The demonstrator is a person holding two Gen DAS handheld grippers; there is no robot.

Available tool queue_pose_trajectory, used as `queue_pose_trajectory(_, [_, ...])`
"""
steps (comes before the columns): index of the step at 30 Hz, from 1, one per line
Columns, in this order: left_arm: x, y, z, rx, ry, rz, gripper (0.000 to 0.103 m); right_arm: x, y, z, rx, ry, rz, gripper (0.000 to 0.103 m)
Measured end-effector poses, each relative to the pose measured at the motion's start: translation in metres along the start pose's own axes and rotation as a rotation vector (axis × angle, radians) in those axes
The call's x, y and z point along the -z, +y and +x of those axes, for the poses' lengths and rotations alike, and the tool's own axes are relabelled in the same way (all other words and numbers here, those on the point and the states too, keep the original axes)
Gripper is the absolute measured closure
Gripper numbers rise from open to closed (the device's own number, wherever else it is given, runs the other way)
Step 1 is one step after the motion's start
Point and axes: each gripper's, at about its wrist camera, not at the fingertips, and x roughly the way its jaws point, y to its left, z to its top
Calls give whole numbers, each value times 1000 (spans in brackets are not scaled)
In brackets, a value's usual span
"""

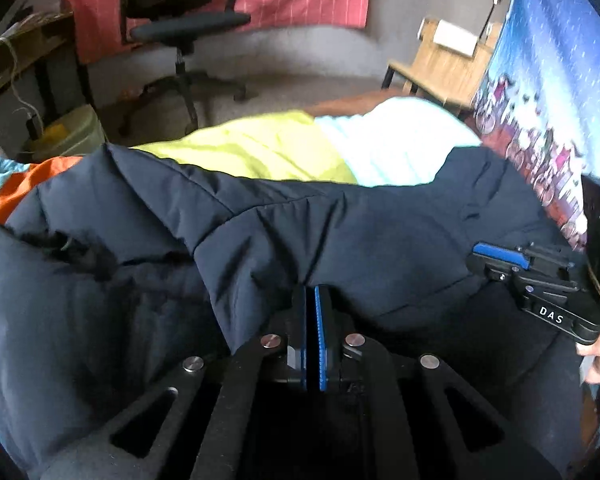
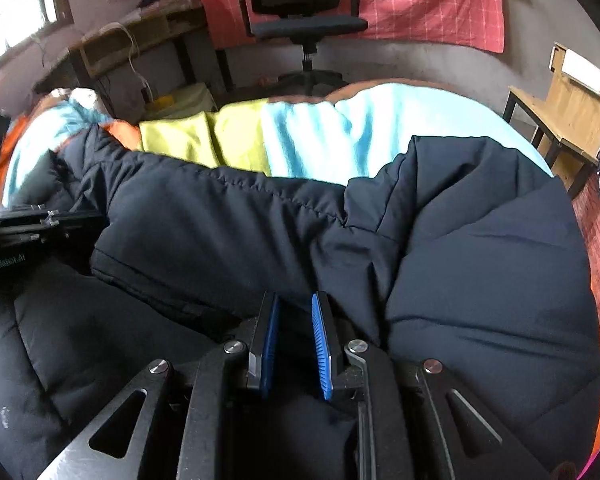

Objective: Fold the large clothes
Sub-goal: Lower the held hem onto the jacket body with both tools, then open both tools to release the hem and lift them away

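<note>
**Both grippers pinched near edge of dark jacket, mid-fold**

Nearest the cameras, the left gripper [image 1: 312, 300] had its blue pads pressed nearly together on a thin fold of the dark puffer jacket [image 1: 340, 240]. The right gripper [image 2: 294, 312] was clamped on a thicker bunch of the same jacket [image 2: 480, 260], fabric filling the narrow gap between its pads. Likely both held the near hem side by side so the jacket could be carried over in one even fold.

The jacket ran away from both grippers across the bed, bulky and creased, one sleeve [image 2: 220, 216] draped across the body toward the left edge. In the left view the right gripper's body [image 1: 540, 280] sat at the jacket's right side, a hand [image 1: 598, 360] behind it.

Past the jacket's far edge lay the striped bedcover [image 2: 320, 136], yellow-green and pale blue. Beyond the bed stood an office chair [image 2: 304, 20] and a wooden side table [image 2: 568, 120].
</note>
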Motion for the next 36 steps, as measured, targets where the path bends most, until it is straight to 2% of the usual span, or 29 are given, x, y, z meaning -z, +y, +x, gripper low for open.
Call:
queue_pose_trajectory(2, [3, -6, -14, -6, -36, -5, 95, 4, -5, -15, -41, -49, 19, 80])
queue_pose_trajectory(4, [4, -15, -22, -47, -50, 25, 94, 5, -5, -31, -52, -81, 23, 68])
queue_pose_trajectory(6, [4, -22, -26, -71, -59, 45, 91, 4, -1, -41, -22, -102, 8, 37])
queue_pose_trajectory(10, [7, -26, -40, -73, -89, 11, 79, 6, 0, -57, -19, -135, 15, 35])
queue_pose_trajectory(14, [9, -26, -51, -100, -119, -18, 53, 11, -2, -70, 10, -139, 14, 35])
queue_pose_trajectory(16, [11, -25, -62, -101, -142, -49, 45, 12, -4, -80, 18, -154, 18, 34])
queue_pose_trajectory(18, [13, -24, -72, -103, -160, -69, 39, 13, -7, -89, 19, -165, 37, 26])
queue_pose_trajectory(20, [15, -27, -85, -109, -185, -88, 28, 15, -10, -101, 13, -188, 66, 20])
queue_pose_trajectory(24, [19, -37, -111, -113, -230, -108, 18, 18, -8, -122, 24, -224, 74, 9])
queue_pose_trajectory(26, [21, -46, -122, -121, -238, -103, 10, 20, -6, -133, 30, -239, 74, 3])
queue_pose_trajectory(30, [32, -58, -138, -66, -190, -120, 10, 29, 3, -159, 15, -266, 66, 0])
queue_pose_trajectory(32, [42, -66, -149, -58, -199, -124, 9, 36, 9, -170, 18, -273, 48, 0])
queue_pose_trajectory(36, [62, -85, -179, -92, -259, -100, 4, 53, 25, -193, 25, -288, -19, 0])
